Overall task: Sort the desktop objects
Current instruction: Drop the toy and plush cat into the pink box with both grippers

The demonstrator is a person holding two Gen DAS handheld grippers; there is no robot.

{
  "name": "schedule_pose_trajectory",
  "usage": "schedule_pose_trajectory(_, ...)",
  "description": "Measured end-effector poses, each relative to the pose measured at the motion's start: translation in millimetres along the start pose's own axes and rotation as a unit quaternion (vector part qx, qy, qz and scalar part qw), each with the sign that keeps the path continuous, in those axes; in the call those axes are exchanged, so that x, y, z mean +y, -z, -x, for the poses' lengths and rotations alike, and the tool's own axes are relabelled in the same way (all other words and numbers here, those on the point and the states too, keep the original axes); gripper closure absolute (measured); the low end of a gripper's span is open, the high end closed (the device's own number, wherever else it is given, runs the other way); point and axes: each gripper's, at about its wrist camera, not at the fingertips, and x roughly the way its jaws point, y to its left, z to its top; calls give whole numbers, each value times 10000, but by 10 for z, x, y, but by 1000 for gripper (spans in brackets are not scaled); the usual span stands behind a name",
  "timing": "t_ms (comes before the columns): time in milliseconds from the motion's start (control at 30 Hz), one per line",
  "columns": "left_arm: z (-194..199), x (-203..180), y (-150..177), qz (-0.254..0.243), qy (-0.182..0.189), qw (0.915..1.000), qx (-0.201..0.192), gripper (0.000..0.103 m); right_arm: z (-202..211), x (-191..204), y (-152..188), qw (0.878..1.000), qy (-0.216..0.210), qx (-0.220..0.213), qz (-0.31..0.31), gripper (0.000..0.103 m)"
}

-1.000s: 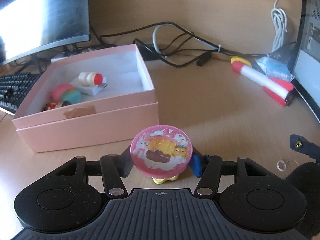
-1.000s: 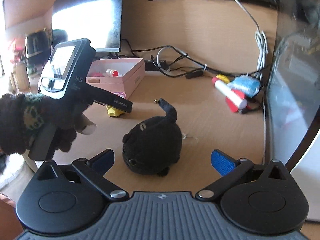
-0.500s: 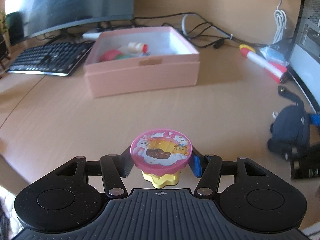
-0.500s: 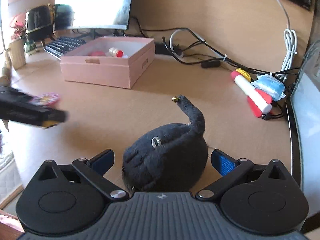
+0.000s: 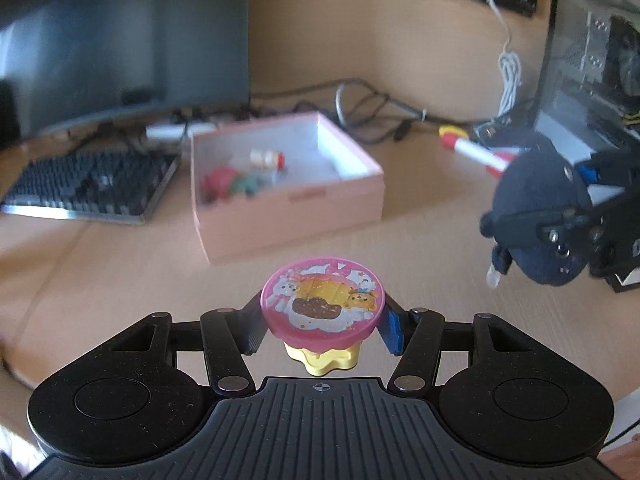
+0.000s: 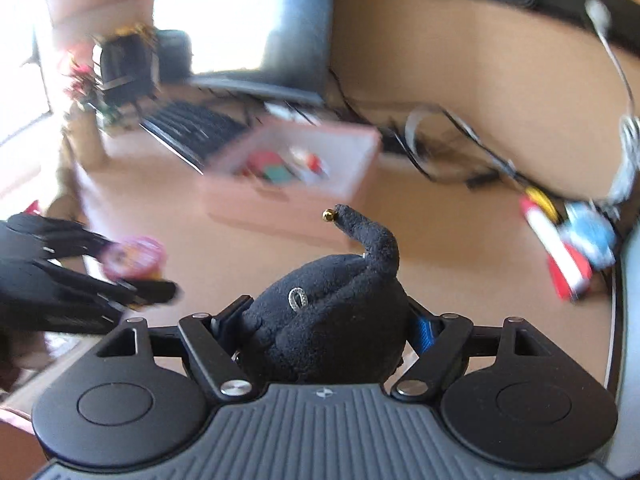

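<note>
Gripping a round pink toy (image 5: 322,304) with a yellow base, its cartoon lid facing up, the left gripper (image 5: 322,326) hangs above the desk (image 5: 100,272). Only its view shows the pink box (image 5: 280,184) sharply, at twelve o'clock. The right gripper (image 6: 328,328) is closing on a black plush (image 6: 332,320), tail pointing up toward eleven o'clock.

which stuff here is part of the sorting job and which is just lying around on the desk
In the job:
- pink-lidded toy, held in the left gripper
- black plush, in the right gripper, whose jaws are closing on it
- pink box, already holding small items

Lying about:
- monitor
- keyboard
- cables
- red and white marker
</note>
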Motion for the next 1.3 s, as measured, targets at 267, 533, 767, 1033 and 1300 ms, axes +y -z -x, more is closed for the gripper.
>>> schedule_pose_trajectory(267, 221, 278, -574, -625, 181, 9958, -638, 43, 165, 305, -691, 9974, 78, -648, 298, 25)
schedule_pose_trajectory(533, -53, 404, -986, -181, 394, 9937, -1029, 43, 177, 120, -1307, 9886, 512, -1407, -134, 25)
schedule_pose_trajectory(767, -664, 395, -1147, -127, 297, 9948, -962, 41, -63, -243, -1505, 9847, 419, -1604, -534, 25)
schedule_pose_trajectory(1033, -1004, 579, -979, 380, -52, 9988, -293, 8, -772, -484, -1613, 9855, -136, -1485, -814, 25)
schedule_pose_trajectory(1300, -813, 780, -548, 814, -336, 9957, 293, 7, -1440, -549, -1621, 9887, -409, -1057, -979, 16)
